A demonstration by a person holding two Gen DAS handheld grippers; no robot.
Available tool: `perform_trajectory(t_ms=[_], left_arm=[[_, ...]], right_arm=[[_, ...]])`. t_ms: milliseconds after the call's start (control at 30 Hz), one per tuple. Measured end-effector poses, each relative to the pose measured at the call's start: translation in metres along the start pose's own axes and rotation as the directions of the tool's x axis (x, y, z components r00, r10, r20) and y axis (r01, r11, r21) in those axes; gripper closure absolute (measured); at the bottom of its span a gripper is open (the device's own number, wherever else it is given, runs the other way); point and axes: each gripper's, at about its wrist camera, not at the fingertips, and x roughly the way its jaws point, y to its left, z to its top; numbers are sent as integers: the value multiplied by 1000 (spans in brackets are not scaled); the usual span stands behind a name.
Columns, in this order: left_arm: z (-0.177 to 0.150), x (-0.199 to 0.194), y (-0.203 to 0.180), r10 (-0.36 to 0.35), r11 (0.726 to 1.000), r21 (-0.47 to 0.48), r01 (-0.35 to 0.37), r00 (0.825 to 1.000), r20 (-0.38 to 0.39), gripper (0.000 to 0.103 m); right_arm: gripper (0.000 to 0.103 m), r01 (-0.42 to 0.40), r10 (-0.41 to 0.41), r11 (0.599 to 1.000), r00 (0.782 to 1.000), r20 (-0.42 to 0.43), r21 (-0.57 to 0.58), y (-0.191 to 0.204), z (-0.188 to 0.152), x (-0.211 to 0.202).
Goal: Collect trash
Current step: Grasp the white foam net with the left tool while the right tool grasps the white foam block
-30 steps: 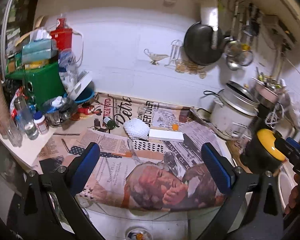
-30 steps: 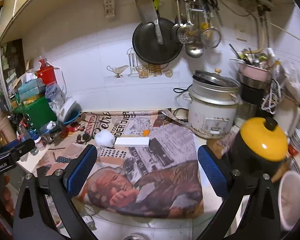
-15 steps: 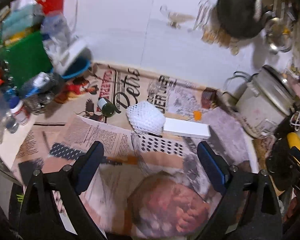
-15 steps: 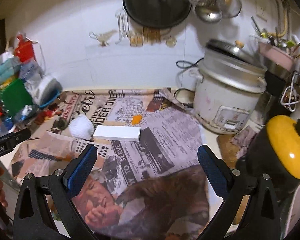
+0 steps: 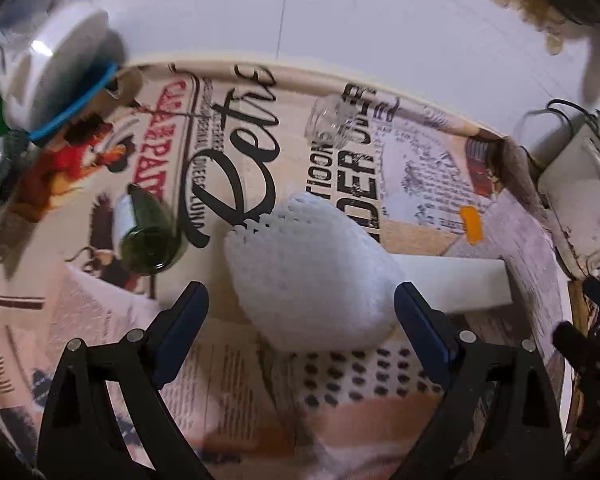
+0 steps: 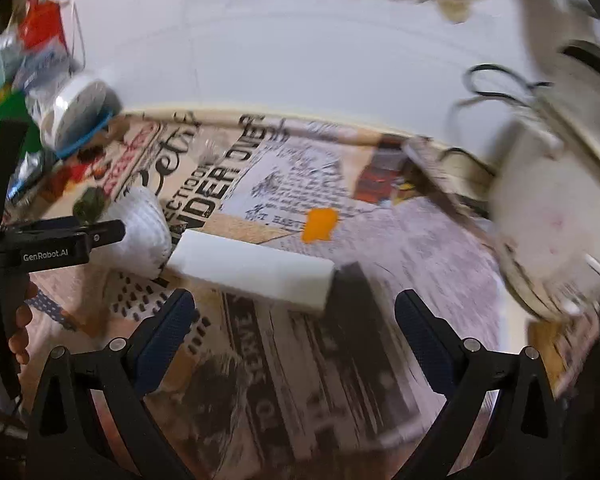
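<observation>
Evenly lit indoor light, strong motion blur, fisheye bending at dark edges.

White rice cooker (image 6: 548, 216), black cord (image 6: 496, 80), newspaper-print counter cover (image 5: 236, 128)

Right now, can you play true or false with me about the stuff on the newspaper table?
1. The white foam net sits right in front of the left gripper, whose jaws stand wide apart. True; nothing is pinched yet.
2. The green bottle stands upright. False: it lies on its side on the newspaper.
3. The white box lies beside the foam net. True.
4. The right gripper is squeezing the white box. False: its jaws are open and the box lies ahead of them, untouched.
5. The orange scrap sits on top of the white box. False: it lies on the newspaper behind the box.
</observation>
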Motion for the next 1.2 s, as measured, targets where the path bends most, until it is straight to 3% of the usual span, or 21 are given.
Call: perform_trajectory(t_ms=[133,167,333,433,700,867,933,1067,1200], left_arm=[[0,17,1,-102,995,-26,101,994,-44,23],[0,16,-1,-102,995,-18,101,994,-39,24],[-4,7,-11,-103,993,62,104,995,-13,54],[-5,1,-7,-106,992,66,107,994,-15,62],[-17,-36,17,-62,997,42,62,998,3,66],[-28,-57,22,0,996,87,-2,1000,24,66],[-33,-64,23,26,995,101,-29,999,30,66],[-38,-77,27,38,994,103,-42,998,45,66],[-38,-85,30,30,994,103,-36,998,59,66]], right_arm=[[3,-36,35,999,998,-56,-15,-3,15,39],[3,-50,49,999,996,-75,-12,-4,18,48],[4,-108,107,994,984,-145,5,-10,27,80],[4,-156,157,988,972,-173,22,-11,24,85],[4,-205,182,976,954,-238,-77,13,-2,71],[5,-140,106,974,977,-184,-177,20,5,64],[4,-127,100,980,979,-176,-152,12,19,75],[4,-156,146,987,961,-234,-27,-9,36,106],[5,-260,272,962,922,-277,81,-19,21,104]])
